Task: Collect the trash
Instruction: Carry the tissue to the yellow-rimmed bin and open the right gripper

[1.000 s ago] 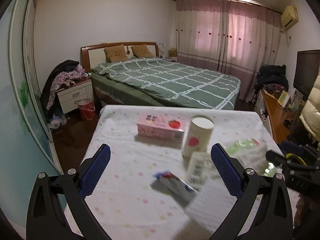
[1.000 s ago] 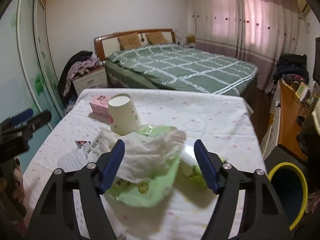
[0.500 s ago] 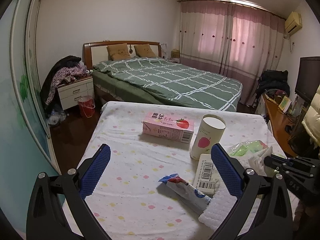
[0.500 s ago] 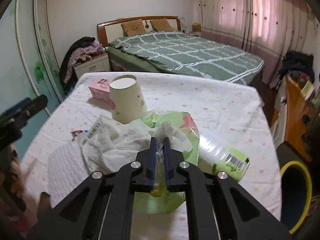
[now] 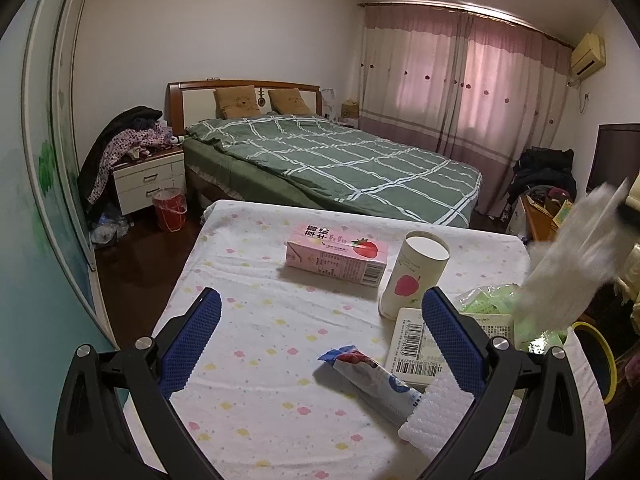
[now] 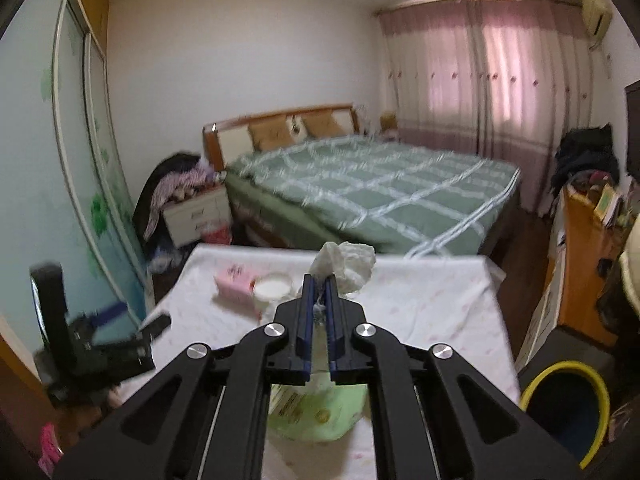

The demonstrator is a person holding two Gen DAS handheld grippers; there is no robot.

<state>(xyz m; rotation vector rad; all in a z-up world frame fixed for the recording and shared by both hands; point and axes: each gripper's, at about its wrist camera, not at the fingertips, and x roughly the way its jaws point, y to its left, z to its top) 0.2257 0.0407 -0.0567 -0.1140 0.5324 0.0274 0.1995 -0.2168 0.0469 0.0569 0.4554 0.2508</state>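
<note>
Tissue [image 6: 346, 266] hangs clamped in your right gripper [image 6: 319, 292], lifted above the table [image 6: 432, 304]; your left gripper [image 5: 320, 332] hovers spread wide over a snack wrapper [image 5: 370, 376], with a paper cup [image 5: 412, 276] and pink carton [image 5: 336, 256] beyond. A yellow-rimmed bin [image 6: 564, 408] stands beside the table.

Black linkage arms, silver screws, blue textured pads [image 5: 192, 336].

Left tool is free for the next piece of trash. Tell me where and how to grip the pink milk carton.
Grip the pink milk carton across its short width, mid-length, coming from above. It lies flat on its broad side with its long axis sideways; the paper cup crowds its right end, so stay left of that.
</note>
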